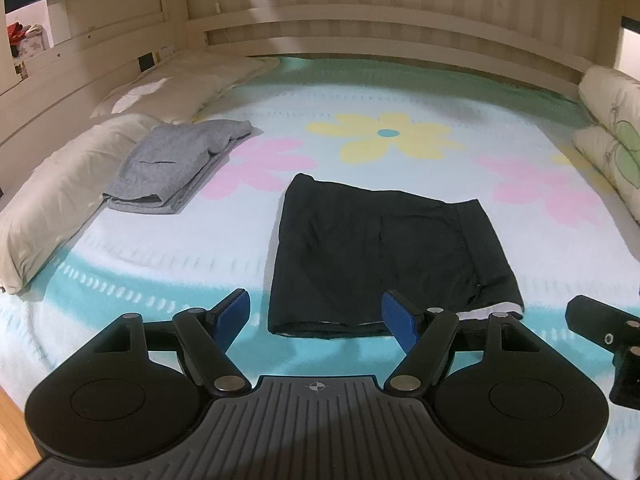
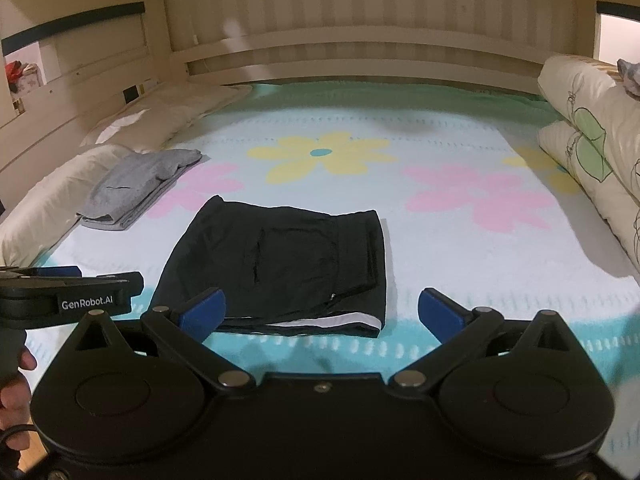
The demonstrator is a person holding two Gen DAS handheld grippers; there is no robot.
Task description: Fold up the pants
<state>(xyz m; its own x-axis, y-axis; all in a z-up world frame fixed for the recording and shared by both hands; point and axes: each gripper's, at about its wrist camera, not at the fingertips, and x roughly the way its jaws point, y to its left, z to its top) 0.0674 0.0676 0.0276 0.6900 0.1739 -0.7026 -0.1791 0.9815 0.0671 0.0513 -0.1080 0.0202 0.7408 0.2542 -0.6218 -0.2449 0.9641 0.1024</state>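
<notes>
A bed sheet point(image 1: 360, 92) printed with yellow and pink flowers is seen spread over a bed framed by cream wooden rails; no container is shown, the sheet being the only bearing surface. The black pants point(image 1: 384, 256) are laid flat on it near the front edge, folded into a compact rectangle, with the waistband at the right, a rounded fold at the far left corner, and a white stripe showing along the near edge; the long axis cannot be told with certainty. A folded grey garment point(image 1: 172, 168) is placed well apart to the far left, just beside a cream pillow point(image 1: 60, 196). Patterned bedding point(image 2: 596, 152) is stacked at the right side. The left gripper point(image 1: 316, 312) is held above the near edge of the pants, jaws spread wide, nothing between the blue pads point(image 1: 236, 312). The right gripper point(image 2: 322, 312) is likewise held open and empty over the near right part of the pants. Shown only in the right wrist view: a hand point(image 2: 16, 384) at the left edge, the lettered side of the left gripper, and a back pocket outline on the pants. Shown only in the left wrist view: wooden floor at the lower left corner.
</notes>
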